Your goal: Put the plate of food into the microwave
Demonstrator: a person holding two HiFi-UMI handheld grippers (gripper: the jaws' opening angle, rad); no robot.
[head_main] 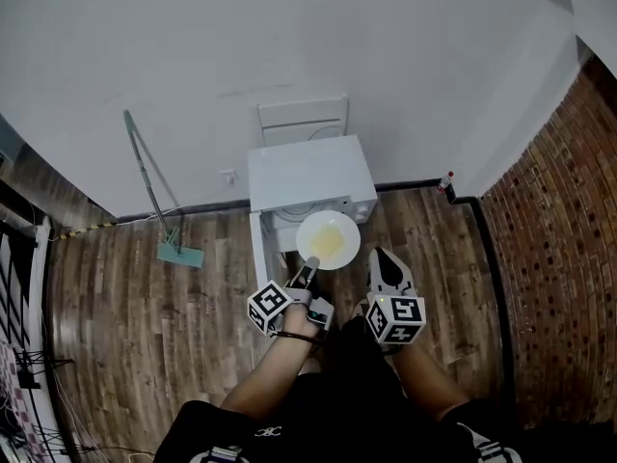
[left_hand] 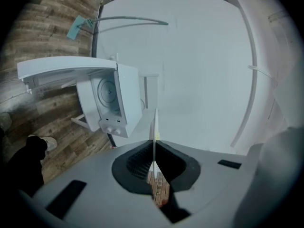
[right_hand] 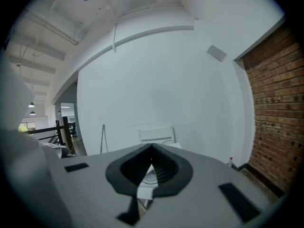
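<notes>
A white plate (head_main: pixel 328 239) with yellow food hangs level in front of the white microwave (head_main: pixel 310 174). My left gripper (head_main: pixel 310 266) is shut on the plate's near rim. In the left gripper view the plate (left_hand: pixel 154 127) shows edge-on between the closed jaws, with the microwave (left_hand: pixel 114 103) beyond and its door (left_hand: pixel 66 70) swung open. The open door (head_main: pixel 257 246) stands to the plate's left in the head view. My right gripper (head_main: pixel 383 266) is just right of the plate, shut and holding nothing. The right gripper (right_hand: pixel 151 152) points toward the microwave (right_hand: pixel 153 175).
A mop (head_main: pixel 159 201) leans on the white wall left of the microwave. A white panel (head_main: pixel 302 119) stands behind it. A small bottle (head_main: pixel 445 182) sits by the brick wall (head_main: pixel 559 230) on the right. Cables (head_main: pixel 29 374) lie at the far left on the wood floor.
</notes>
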